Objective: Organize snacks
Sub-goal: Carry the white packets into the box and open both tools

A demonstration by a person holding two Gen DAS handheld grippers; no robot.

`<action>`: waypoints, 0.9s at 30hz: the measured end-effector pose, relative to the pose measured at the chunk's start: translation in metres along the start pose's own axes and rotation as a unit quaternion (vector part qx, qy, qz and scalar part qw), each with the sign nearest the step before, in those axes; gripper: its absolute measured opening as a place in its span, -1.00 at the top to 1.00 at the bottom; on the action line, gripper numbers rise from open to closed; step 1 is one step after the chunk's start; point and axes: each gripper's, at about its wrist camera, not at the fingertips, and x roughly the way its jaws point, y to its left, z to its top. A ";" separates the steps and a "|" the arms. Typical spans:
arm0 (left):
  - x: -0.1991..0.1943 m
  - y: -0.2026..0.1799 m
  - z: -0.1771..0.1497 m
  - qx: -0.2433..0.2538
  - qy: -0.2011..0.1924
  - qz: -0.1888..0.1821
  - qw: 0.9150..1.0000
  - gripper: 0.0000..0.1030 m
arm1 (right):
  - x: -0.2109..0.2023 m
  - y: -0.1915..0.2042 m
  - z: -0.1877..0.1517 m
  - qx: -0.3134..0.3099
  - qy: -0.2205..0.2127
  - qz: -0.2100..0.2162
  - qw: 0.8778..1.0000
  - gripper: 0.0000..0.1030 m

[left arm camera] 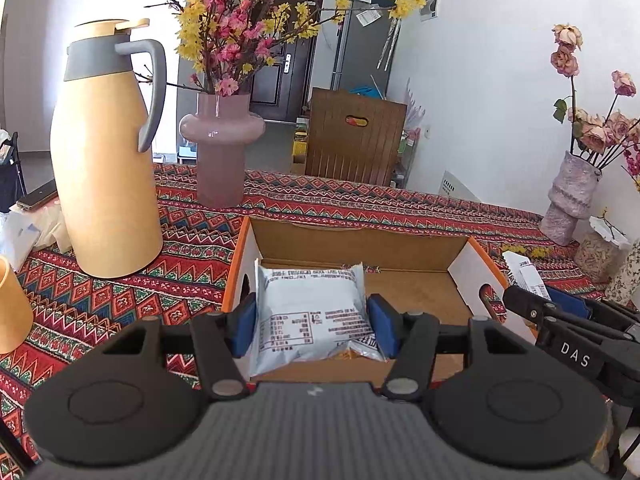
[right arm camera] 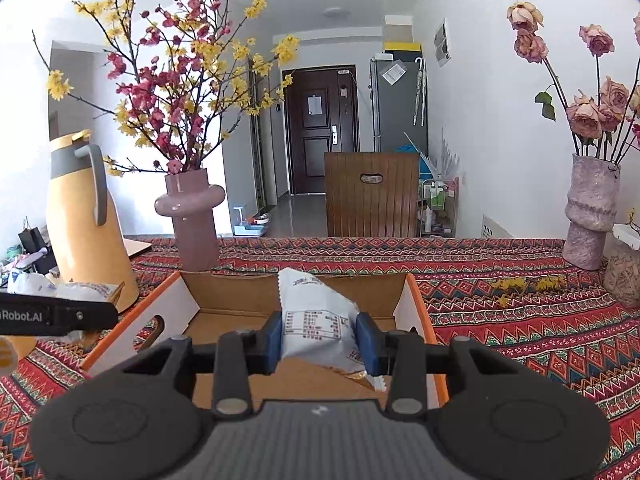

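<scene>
An open cardboard box [left arm camera: 360, 240] with orange outer sides stands on the patterned tablecloth; it also shows in the right wrist view [right arm camera: 224, 292]. My left gripper [left arm camera: 312, 320] is shut on a silver snack packet [left arm camera: 312, 304] and holds it over the box's left part. My right gripper [right arm camera: 320, 340] is shut on another silver snack packet [right arm camera: 316, 312], tilted, over the box's near edge. The right gripper also shows at the right of the left wrist view [left arm camera: 560, 320], with its packet [left arm camera: 524, 276] sticking out beyond the box's right wall.
A yellow thermos jug [left arm camera: 108, 160] and a pink vase of blossom branches [left arm camera: 222, 144] stand left behind the box. A rough pink vase of dried roses [right arm camera: 592, 208] stands at the right. A wooden chair [right arm camera: 372, 192] is behind the table. A yellow cup [left arm camera: 12, 308] is at the left edge.
</scene>
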 end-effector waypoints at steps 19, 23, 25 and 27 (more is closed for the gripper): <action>0.074 0.000 -0.004 0.008 0.048 0.051 0.998 -0.27 | 0.089 0.003 -0.009 -0.014 0.108 -0.028 0.994 0.25; 0.063 -0.002 -0.006 0.013 0.026 0.047 0.998 -0.51 | 0.081 -0.003 -0.011 0.000 0.100 -0.027 0.995 0.06; 0.055 -0.003 -0.007 0.014 0.011 0.049 0.999 -0.67 | 0.073 -0.006 -0.012 0.004 0.092 -0.027 0.995 -0.39; 0.048 -0.003 -0.008 0.016 -0.001 0.047 0.999 -0.76 | 0.064 -0.010 -0.013 0.009 0.081 -0.026 0.996 -0.60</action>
